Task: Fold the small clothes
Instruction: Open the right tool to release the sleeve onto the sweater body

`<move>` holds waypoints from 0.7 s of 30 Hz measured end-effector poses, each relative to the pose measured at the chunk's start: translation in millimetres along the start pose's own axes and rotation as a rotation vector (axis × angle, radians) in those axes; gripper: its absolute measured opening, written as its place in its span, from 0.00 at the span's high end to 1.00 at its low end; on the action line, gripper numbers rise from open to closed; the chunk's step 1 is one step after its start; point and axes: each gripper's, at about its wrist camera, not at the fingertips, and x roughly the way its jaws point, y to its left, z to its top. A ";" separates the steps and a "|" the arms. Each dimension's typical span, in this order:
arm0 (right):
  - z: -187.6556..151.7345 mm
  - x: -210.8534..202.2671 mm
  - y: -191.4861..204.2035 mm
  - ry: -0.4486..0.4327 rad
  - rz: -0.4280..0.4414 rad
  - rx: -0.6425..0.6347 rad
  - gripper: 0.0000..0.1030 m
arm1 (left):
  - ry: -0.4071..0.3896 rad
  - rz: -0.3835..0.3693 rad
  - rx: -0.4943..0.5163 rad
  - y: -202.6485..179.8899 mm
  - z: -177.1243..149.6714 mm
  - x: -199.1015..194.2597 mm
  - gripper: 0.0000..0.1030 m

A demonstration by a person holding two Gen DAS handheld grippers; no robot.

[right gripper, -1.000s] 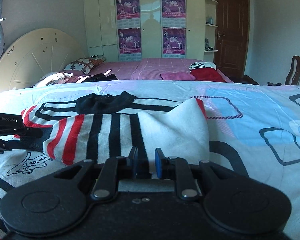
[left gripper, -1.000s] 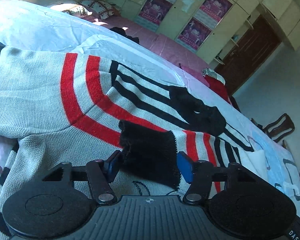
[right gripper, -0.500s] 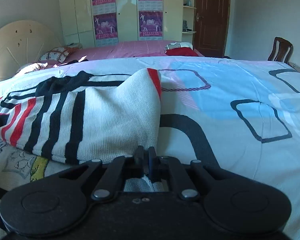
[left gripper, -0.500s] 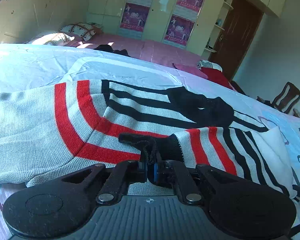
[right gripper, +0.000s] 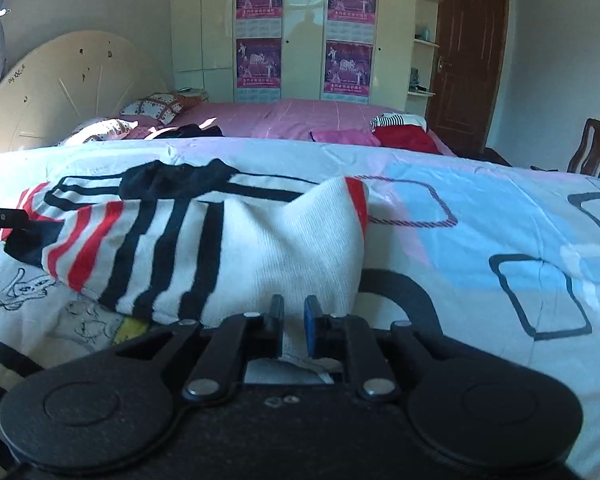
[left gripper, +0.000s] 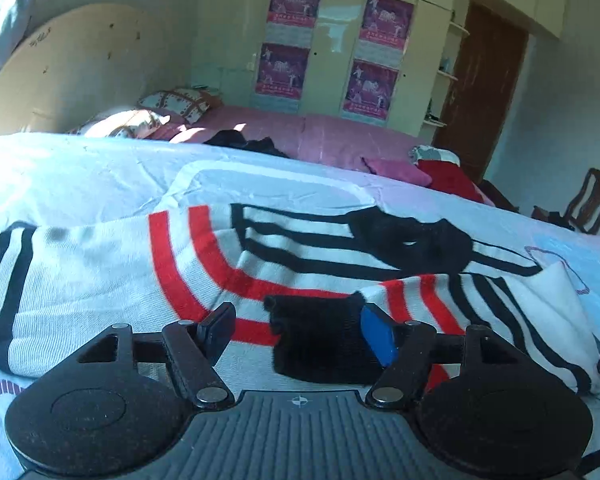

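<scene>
The right sleeve (right gripper: 204, 256) lies folded across the sweater (left gripper: 80, 280) on the bed (right gripper: 480, 216). Left gripper (left gripper: 300, 332) fingers have just opened wide off the cuff (left gripper: 320, 340); right gripper (right gripper: 294, 320) fingers, narrow, have just been opening, cloth between them. The rest of the folding remains.

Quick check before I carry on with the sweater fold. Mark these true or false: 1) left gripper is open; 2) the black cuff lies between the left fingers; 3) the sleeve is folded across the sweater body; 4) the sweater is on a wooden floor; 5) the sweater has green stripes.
1) True. The left gripper stands wide; its jaws have just been opening.
2) True. The black cuff lies between them, not pinched.
3) True. The sleeve lies over the sweater.
4) False. It lies on a bed with a patterned bedsheet.
5) False. Its stripes are red and black.
</scene>
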 end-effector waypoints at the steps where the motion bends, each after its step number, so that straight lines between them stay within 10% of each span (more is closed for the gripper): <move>1: 1.3 0.6 3.3 0.002 0.009 -0.011 0.85 | -0.002 -0.019 0.026 -8.8 0.2 -0.3 0.34; 6: -6.0 24.4 13.3 0.101 0.005 -0.068 0.85 | 0.129 -0.055 0.122 -44.7 -12.7 29.4 0.34; 15: 49.4 47.0 -39.3 -0.059 -0.080 0.024 0.84 | 0.006 0.008 0.127 -36.6 21.8 32.7 0.30; 21: 60.3 127.5 -61.1 0.091 -0.115 0.033 0.81 | 0.109 0.054 0.141 -29.3 14.4 63.0 0.27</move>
